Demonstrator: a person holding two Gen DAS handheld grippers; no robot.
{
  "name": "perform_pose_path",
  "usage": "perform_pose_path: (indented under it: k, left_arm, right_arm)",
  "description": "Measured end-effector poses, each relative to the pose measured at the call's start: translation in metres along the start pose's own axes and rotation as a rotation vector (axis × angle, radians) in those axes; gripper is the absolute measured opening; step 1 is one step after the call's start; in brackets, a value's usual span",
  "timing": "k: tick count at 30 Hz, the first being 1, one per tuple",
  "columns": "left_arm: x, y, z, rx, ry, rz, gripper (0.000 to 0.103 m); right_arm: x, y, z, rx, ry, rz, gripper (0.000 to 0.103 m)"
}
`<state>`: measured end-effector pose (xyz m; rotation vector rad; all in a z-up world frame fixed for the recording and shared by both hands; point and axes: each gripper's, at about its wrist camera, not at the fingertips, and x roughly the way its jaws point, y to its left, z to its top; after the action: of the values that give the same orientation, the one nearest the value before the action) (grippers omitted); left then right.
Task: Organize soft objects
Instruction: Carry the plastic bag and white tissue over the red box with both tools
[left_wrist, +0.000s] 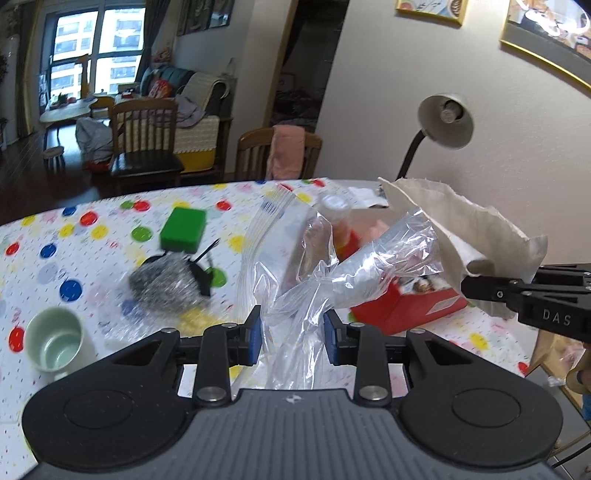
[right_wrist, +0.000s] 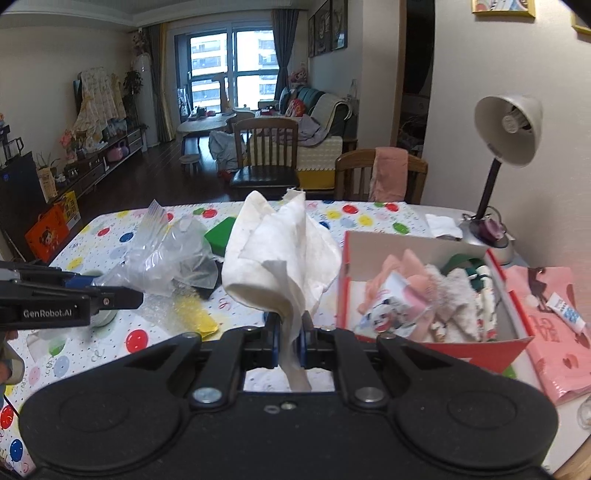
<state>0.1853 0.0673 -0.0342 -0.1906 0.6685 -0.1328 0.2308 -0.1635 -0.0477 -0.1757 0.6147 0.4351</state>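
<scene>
While the right hand-held gripper (right_wrist: 289, 338) pinches a crumpled white cloth (right_wrist: 275, 254) nearly shut, the red box (right_wrist: 436, 349) of soft items sits just right of it, open-topped, with the cloth's long axis upright. Left of the box, the left hand-held gripper (left_wrist: 291, 334) stands narrow around a clear plastic bag (left_wrist: 332, 273). That right one looks nearer; lamp (right_wrist: 506, 129) crowds beyond the box, on the counter (right_wrist: 110, 236)

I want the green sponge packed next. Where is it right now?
The green sponge lies on the spotted tablecloth in the left wrist view, upper left of centre, just beyond the steel wool scrubber and left of the clear plastic bag.
</scene>
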Motion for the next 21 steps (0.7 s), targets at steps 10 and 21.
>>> perform_pose_path:
  k: [10,21]
  left_arm:
    - [0.013,-0.057,0.034,0.061,-0.024,-0.047,0.032]
    - [0.055,-0.118,0.063,0.133,-0.013,-0.080,0.032]
  right_arm:
    - [-0.010,-0.054,0.005,0.022,-0.029,-0.032,0.008]
    - [0.003,-0.112,0.001,0.052,-0.015,-0.075,0.008]
